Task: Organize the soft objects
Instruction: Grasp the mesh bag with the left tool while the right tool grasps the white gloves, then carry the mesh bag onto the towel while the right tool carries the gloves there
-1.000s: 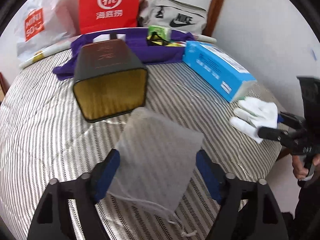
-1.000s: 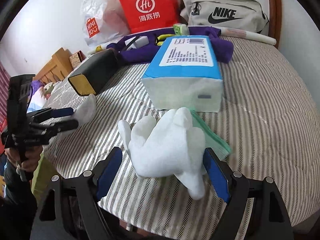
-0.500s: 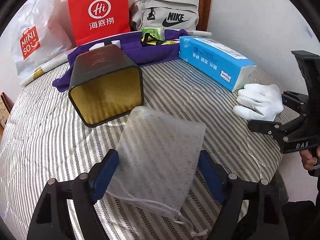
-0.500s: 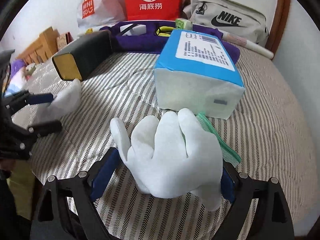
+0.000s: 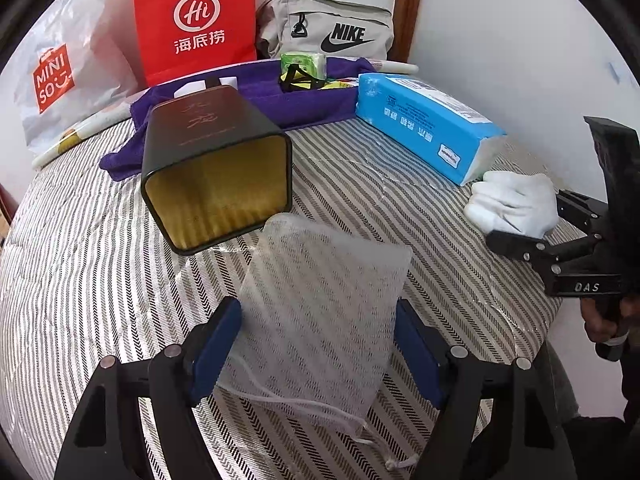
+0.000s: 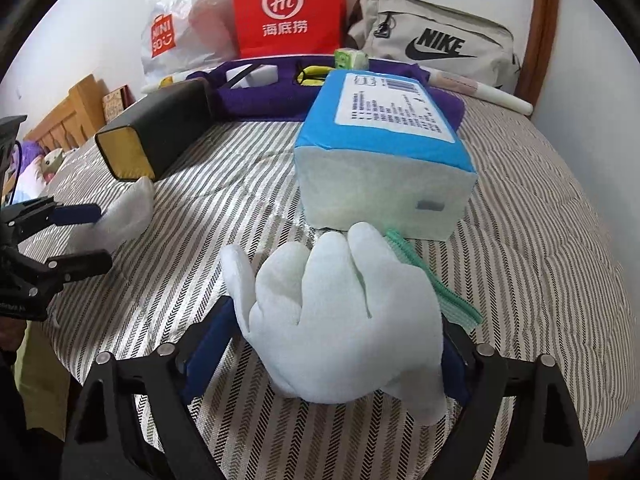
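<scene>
Left wrist view
Left gripper (image 5: 318,344): blue pads set wide on either side of a mesh pouch, both pads touching its edges; a firm clamp cannot be told.
Pouch (image 5: 320,312): translucent white, flat on the striped bedcover (image 5: 80,280), drawstring trailing toward the camera, far end just in front of the tin's mouth.
Tin (image 5: 216,164): black, gold-lined, lying on its side, open end facing the camera.
Tissue pack (image 5: 424,124): blue, at the right, one end just beside the glove.
Glove (image 5: 512,204): white, at the bed's right edge, between the right gripper's fingers.
Background: purple cloth (image 5: 312,100), red bag (image 5: 196,20), Miniso bag (image 5: 56,76), Nike bag (image 5: 328,28) by the wall.

Right wrist view
Right gripper (image 6: 340,344): fingers spread wide, closed in against the glove's sides.
Glove (image 6: 340,320): white, fingers pointing away, lying on the bedcover (image 6: 540,240), over a green mesh piece (image 6: 432,280).
Tissue pack (image 6: 384,168): directly behind the glove, near its fingertips.
Tin (image 6: 156,132): at left, on its side.
Left gripper (image 6: 86,234): at far left, fingers apart around the pouch (image 6: 128,212).
</scene>
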Tool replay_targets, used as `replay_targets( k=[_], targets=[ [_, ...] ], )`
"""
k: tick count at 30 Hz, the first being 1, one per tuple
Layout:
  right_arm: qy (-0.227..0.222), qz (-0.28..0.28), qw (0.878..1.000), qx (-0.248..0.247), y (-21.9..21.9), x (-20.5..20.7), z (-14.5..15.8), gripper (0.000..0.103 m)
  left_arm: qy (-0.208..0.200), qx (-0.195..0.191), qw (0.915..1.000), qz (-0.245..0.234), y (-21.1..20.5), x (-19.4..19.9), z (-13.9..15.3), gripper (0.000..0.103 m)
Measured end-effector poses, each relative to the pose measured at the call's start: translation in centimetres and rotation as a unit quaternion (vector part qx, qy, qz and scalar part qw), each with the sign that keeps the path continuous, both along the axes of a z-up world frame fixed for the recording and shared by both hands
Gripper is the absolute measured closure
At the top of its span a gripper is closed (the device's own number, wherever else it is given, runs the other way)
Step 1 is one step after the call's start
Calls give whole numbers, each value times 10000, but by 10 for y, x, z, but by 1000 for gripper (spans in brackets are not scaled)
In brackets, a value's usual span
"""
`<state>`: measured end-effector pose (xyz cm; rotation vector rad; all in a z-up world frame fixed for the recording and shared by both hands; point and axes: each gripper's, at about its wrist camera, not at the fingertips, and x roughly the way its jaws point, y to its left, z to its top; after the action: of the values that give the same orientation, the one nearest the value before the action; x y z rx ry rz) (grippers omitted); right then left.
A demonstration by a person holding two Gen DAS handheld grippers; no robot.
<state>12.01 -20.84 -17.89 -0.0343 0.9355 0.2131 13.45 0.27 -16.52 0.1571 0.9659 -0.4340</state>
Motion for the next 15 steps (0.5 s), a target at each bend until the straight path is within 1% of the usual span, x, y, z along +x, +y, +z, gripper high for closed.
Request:
replay_targets(
  k=[1, 2, 3, 5, 6, 7, 8, 10, 11, 13, 15],
  targets=[
    [-49, -63, 10000, -41, -1, -1, 0, 29, -40, 15, 10000, 52, -1, 0, 0, 32],
    [-78, -91, 9999, -66, -3, -3, 1, 36, -114, 61, 9998, 145, -1, 0, 0, 38],
    [-94, -102, 9999, -78, -5, -4, 2, 40, -184, 121, 9995, 242, -1, 0, 0, 42],
    [-123, -87, 9998, -164, -9, -6, 3, 63, -197, 124, 9992, 334, 0, 2, 1, 53],
    [-113, -57, 9997, -205, -11, -7, 5, 69, -160, 96, 9991, 383, 2, 4, 2, 56],
    [-94, -47, 9996, -250, -13, -7, 6, 79, -113, 63, 9989, 447, 4, 6, 3, 64],
    [-67, -30, 9995, -294, -14, -7, 7, 85, -20, -46, 9987, 503, 7, 9, 4, 74],
    [-3, 37, 9996, -265, -17, -9, 8, 87, 190, -306, 9980, 528, 11, 12, 5, 81],
    [9, 61, 9997, -247, -18, -10, 9, 87, 296, -403, 9971, 566, 13, 14, 5, 83],
    [-35, 133, 9997, -212, -18, -14, 14, 87, 409, -483, 9956, 685, 15, 14, 6, 89],
    [-71, 234, 9995, -192, -17, -18, 18, 87, 421, -506, 9945, 817, 16, 11, 9, 90]
  ],
)
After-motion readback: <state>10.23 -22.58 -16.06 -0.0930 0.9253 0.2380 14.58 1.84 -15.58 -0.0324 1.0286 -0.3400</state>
